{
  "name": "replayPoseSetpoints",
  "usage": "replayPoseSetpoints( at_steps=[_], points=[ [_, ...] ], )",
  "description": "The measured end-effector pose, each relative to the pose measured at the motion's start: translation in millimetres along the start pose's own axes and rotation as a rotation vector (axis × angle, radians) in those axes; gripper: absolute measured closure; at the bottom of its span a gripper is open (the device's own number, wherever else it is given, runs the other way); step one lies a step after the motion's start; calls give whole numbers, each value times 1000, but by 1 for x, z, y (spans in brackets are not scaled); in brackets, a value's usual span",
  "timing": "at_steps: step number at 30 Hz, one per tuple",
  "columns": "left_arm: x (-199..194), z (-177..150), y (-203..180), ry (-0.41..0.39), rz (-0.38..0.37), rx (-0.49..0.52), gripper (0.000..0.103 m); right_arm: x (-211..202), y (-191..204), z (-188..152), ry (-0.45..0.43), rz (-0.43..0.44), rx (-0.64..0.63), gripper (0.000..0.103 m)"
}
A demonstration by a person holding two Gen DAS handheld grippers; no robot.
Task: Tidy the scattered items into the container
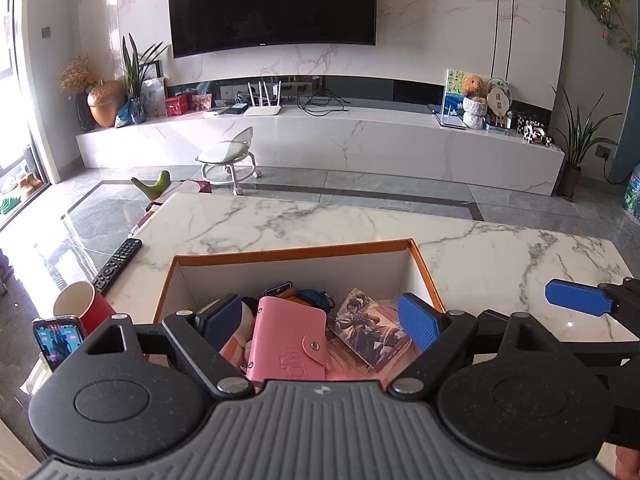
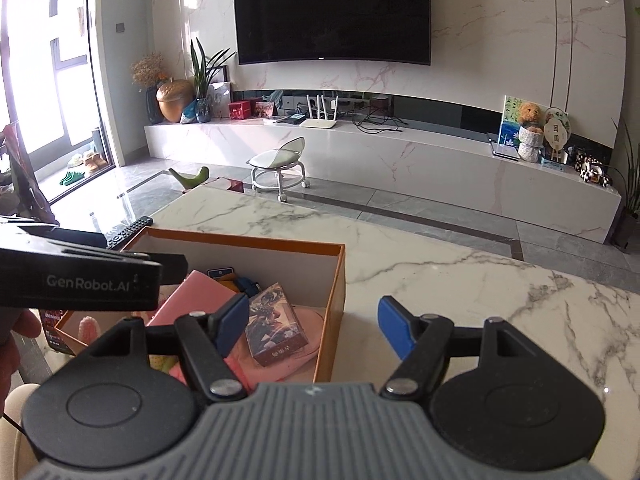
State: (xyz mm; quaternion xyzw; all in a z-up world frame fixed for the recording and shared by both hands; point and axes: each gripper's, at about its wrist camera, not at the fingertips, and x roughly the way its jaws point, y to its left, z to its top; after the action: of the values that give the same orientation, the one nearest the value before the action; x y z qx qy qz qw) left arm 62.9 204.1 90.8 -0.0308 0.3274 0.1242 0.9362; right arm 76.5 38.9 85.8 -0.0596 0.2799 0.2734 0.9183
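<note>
An orange-rimmed cardboard box (image 1: 296,251) stands on the marble table (image 1: 360,220). Inside lie a pink wallet (image 1: 286,344), an illustrated card pack (image 1: 370,330), a dark blue pouch and other small items. My left gripper (image 1: 320,320) hovers over the box, open and empty. The box (image 2: 338,280) also shows in the right wrist view, with the wallet (image 2: 192,296) and card pack (image 2: 274,326). My right gripper (image 2: 310,324) is open and empty, straddling the box's right wall. Its blue finger (image 1: 576,302) shows at the right of the left wrist view.
A black remote (image 1: 118,260), a red paper cup (image 1: 86,306) and a lit phone (image 1: 58,342) sit left of the box. A green bird figure (image 1: 154,186) stands at the table's far left corner. Bare marble (image 2: 480,280) spreads to the right of the box. A white stool stands beyond.
</note>
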Motion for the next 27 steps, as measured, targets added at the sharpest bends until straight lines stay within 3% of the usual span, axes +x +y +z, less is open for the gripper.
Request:
replayPoseSetpoints(
  at_steps=[8,27],
  points=[
    [-23,-11,-4,-58,16,-3,2,-25,-2,-6,-16,0,50,27],
    [-31,-46,-11,-26,4,-2,2,-41,2,-48,19,-9,81,27]
  ],
)
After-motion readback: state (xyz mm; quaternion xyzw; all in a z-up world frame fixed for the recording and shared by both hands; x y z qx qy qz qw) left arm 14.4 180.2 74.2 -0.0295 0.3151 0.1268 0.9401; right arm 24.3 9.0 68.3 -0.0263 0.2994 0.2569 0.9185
